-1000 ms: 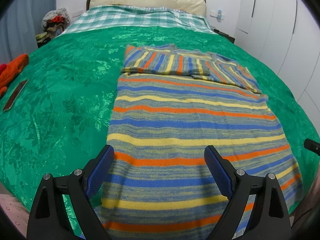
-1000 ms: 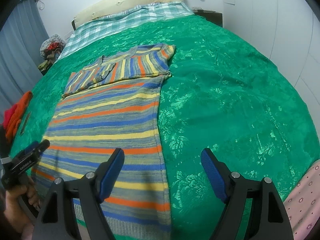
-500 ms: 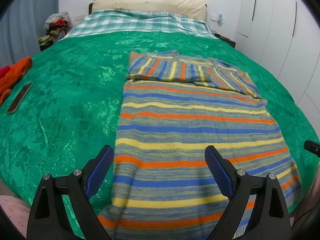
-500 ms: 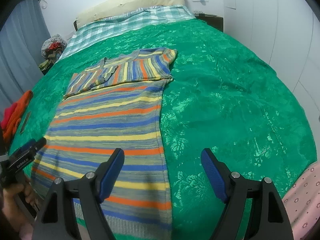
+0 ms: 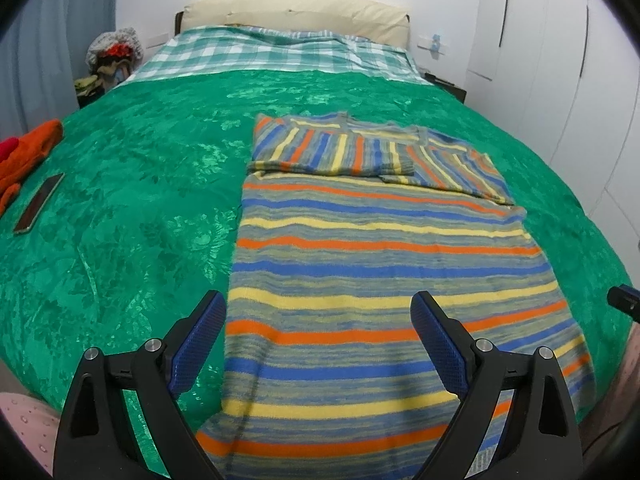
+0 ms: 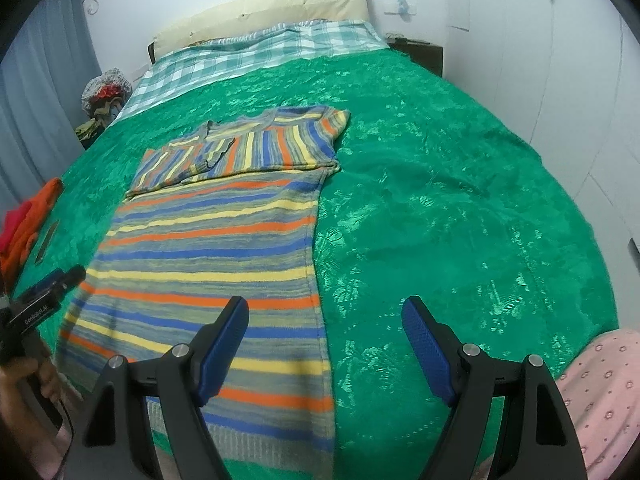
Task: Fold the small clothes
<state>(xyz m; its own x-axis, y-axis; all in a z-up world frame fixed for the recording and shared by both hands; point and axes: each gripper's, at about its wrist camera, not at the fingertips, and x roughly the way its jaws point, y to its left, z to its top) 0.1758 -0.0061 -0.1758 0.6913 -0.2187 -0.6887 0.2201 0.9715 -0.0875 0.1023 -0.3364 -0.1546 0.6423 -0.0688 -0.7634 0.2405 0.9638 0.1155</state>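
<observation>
So you're holding both claws over the near edge of the bed right now, and neither one is gripping anything. Your left gripper (image 5: 318, 320) is hanging with its jaws spread wide over the near left part of the striped sweater (image 5: 384, 272), blue pads clear of the knit. Your right gripper (image 6: 326, 326) is doing the same thing, jaws wide apart, with one pad over the sweater's right edge and the other over bare green bedspread (image 6: 460, 200). The sweater is lying flat down the middle of the bed, hem toward you, with both sleeves folded across the chest at the far end. Off to the left a phone (image 5: 39, 203) is sitting on the bedspread next to some orange clothes (image 5: 28, 156), well apart from the sweater. The checked blanket (image 5: 276, 54) and pillows (image 5: 304, 12) are sitting at the far end.
</observation>
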